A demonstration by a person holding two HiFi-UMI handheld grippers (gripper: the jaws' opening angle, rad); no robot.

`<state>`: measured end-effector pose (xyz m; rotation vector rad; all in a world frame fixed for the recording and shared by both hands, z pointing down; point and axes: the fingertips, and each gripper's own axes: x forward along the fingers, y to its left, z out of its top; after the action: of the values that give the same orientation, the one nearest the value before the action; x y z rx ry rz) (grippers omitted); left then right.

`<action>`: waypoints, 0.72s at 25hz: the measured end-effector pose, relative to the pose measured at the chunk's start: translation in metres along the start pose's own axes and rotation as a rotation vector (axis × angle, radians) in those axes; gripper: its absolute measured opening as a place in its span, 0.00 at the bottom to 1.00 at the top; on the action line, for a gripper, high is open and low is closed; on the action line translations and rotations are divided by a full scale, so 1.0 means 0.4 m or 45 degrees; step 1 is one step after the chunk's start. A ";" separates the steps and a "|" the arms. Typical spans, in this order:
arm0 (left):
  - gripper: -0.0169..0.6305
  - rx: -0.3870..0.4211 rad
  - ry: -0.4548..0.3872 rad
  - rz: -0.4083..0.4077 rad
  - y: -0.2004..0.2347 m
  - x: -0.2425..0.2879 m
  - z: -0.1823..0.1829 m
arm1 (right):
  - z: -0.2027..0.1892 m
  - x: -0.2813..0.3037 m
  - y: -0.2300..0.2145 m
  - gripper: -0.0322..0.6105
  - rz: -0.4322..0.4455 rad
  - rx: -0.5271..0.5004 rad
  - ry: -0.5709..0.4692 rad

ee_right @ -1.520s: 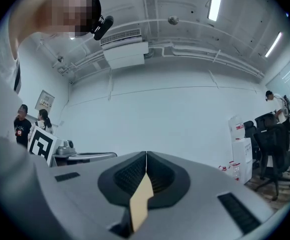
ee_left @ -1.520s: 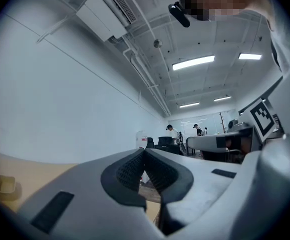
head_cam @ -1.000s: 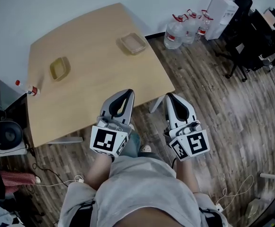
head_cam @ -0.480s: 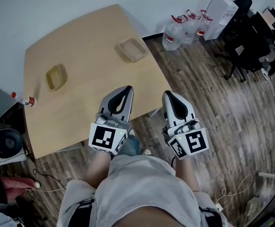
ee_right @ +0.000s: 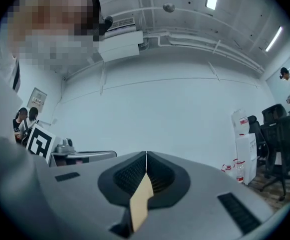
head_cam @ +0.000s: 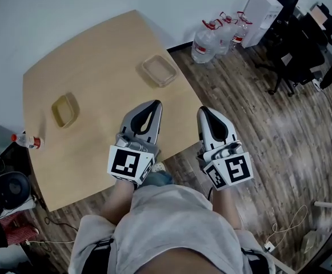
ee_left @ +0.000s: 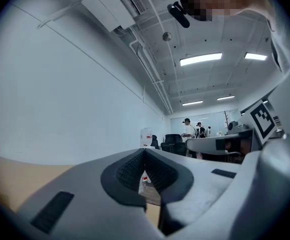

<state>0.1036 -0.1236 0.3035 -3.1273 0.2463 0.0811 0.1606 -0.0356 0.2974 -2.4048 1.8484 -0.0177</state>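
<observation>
Left tool (head_cam: 152,105), clenched empty like the right tool (head_cam: 205,111), hangs over the worktop's (head_cam: 97,56) near edge, with the clear tray (head_cam: 159,70) straight ahead of it.

A light wooden table (head_cam: 106,44) with rounded corners stands against the pale wall, its near corner reaching toward the person. Two shallow rectangular trays lie on its top, well apart: a clear tray (head_cam: 159,70) near the right edge and a yellowish tray (head_cam: 64,109) toward the left edge. A small bottle with a red cap (head_cam: 25,141) lies at the table's left rim; whether it rests on the top or just off it cannot be told. The table stands on a dark plank floor (head_cam: 280,136). On the floor by the wall stand large water jugs (head_cam: 210,34), and thin white cables (head_cam: 280,233) trail across the boards
</observation>
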 end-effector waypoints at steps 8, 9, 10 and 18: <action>0.05 -0.035 -0.020 -0.042 0.066 0.037 -0.026 | -0.017 0.066 -0.004 0.07 -0.052 -0.019 0.002; 0.05 -0.040 -0.015 -0.037 0.071 0.038 -0.029 | -0.016 0.069 -0.005 0.07 -0.056 -0.020 0.003; 0.05 -0.046 -0.012 -0.034 0.077 0.037 -0.031 | -0.016 0.072 -0.006 0.07 -0.059 -0.023 0.005; 0.05 -0.061 -0.016 0.019 0.124 0.052 -0.034 | -0.009 0.121 -0.030 0.07 -0.046 -0.042 0.012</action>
<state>0.1169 -0.1761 0.3160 -3.1718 0.2717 0.1083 0.1845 -0.0794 0.2993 -2.4638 1.8235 -0.0014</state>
